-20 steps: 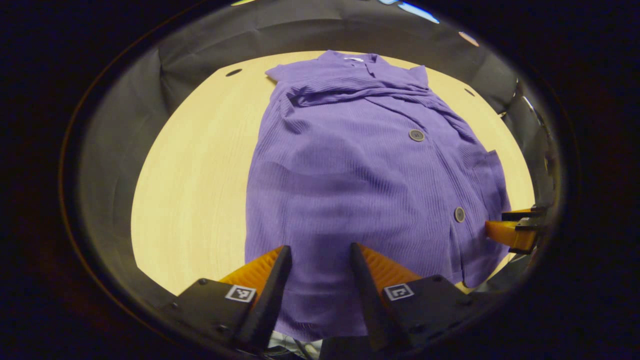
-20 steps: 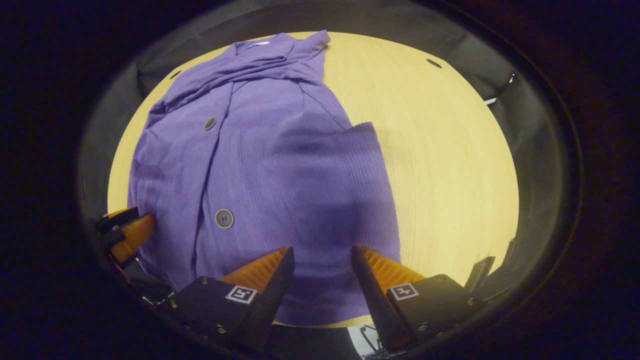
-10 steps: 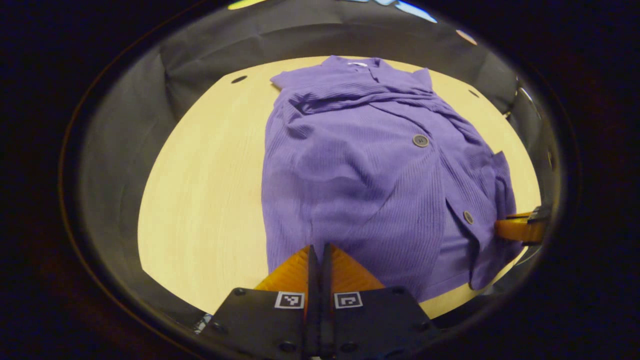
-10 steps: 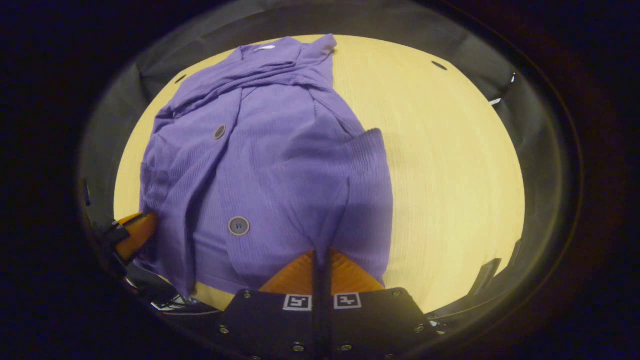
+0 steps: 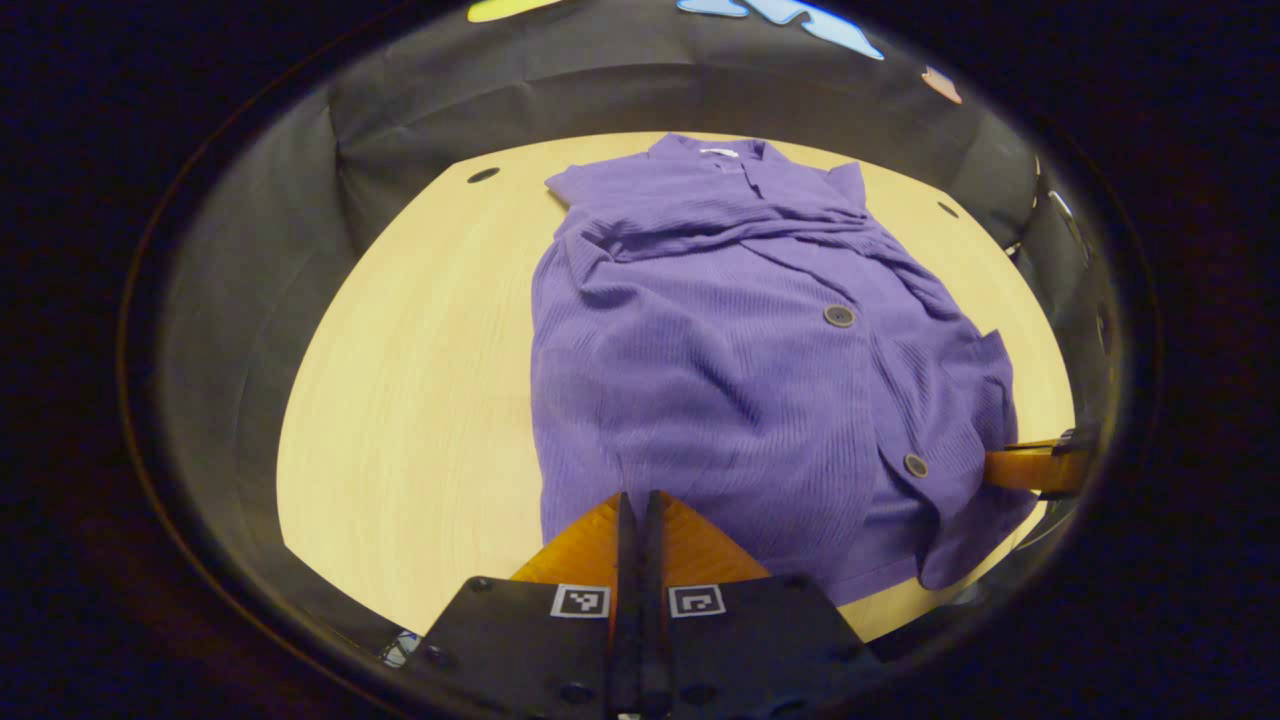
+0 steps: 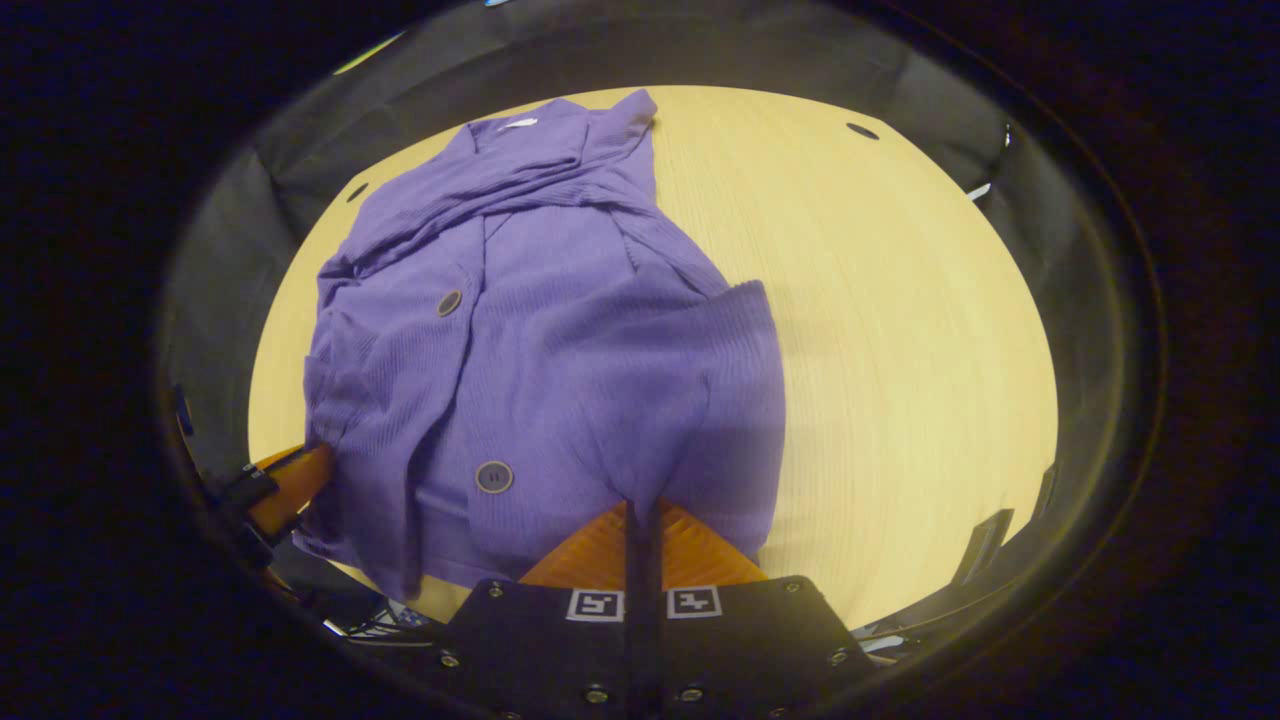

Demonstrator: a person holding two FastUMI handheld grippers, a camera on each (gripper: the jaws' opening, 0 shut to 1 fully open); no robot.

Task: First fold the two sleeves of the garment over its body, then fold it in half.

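Note:
A purple buttoned garment [image 5: 740, 340] lies on the light wooden table [image 5: 420, 380], collar at the far end and both sleeves folded across its chest. My left gripper [image 5: 636, 498] is shut on the near hem, which rises in a small ridge between its orange fingers. My right gripper [image 6: 640, 505] is shut on the hem at the other near corner, the cloth [image 6: 560, 350] puckering up to it. Each view shows the other gripper's orange finger at the hem: the right gripper [image 5: 1035, 465] and the left gripper [image 6: 285, 485].
Black cloth walls [image 5: 280, 200] ring the table. Small dark holes [image 5: 483, 174] mark the tabletop near its far corners. Bare wood lies left of the garment in the left gripper view and to the right of the shirt [image 6: 900, 330] in the right gripper view.
Both grippers went from open astride the hem to shut on it. They have since lifted slightly and drawn the hem up, and the cloth has wrinkled.

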